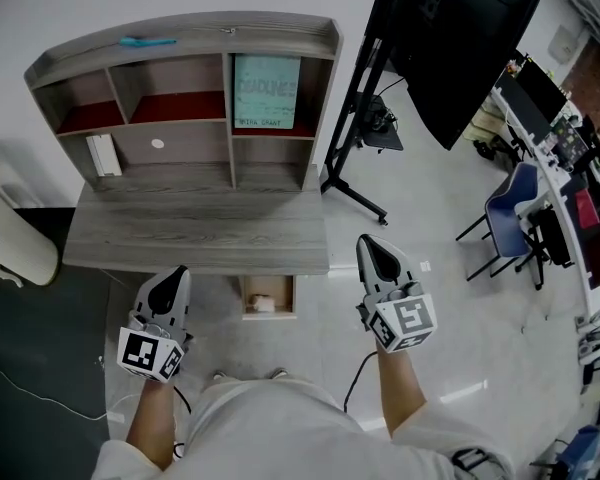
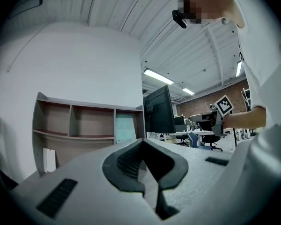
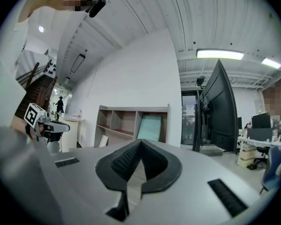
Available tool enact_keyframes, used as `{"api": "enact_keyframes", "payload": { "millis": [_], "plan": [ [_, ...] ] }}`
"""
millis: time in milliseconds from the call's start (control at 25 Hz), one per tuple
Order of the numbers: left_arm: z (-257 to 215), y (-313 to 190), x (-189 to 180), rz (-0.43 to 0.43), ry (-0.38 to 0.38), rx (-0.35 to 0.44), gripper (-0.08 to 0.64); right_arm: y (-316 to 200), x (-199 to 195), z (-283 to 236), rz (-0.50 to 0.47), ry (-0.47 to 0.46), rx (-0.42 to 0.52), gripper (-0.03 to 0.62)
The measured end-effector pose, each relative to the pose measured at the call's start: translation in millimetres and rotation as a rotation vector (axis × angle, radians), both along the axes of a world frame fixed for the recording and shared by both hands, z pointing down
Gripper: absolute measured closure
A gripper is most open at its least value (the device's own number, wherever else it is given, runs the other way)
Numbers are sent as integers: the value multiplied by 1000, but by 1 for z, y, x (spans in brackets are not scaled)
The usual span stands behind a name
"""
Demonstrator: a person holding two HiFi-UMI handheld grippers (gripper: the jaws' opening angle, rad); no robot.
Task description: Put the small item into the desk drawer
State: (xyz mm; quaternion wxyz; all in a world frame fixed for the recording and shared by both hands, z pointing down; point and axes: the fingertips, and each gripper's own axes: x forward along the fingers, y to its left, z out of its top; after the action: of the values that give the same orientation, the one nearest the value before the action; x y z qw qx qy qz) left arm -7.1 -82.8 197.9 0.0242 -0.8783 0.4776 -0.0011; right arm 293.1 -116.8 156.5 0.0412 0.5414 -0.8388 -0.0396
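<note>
Left gripper point(image 1: 179, 274) and right gripper point(image 1: 367, 244) pinched closed, empty; small item point(image 1: 264, 304) sits in open drawer point(image 1: 269, 314) between them, under desk's point(image 1: 195, 233) front edge.

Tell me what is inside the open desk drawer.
A small pale item lies in the drawer, too small to identify. The drawer's rear part is hidden under the desktop.
</note>
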Motion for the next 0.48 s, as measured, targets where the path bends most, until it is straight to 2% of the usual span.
{"api": "enact_keyframes", "payload": {
  "millis": [480],
  "plan": [
    [-14, 6, -69, -80, 48, 23, 555, 31, -9, -21, 106, 38, 51, 595]
  ]
}}
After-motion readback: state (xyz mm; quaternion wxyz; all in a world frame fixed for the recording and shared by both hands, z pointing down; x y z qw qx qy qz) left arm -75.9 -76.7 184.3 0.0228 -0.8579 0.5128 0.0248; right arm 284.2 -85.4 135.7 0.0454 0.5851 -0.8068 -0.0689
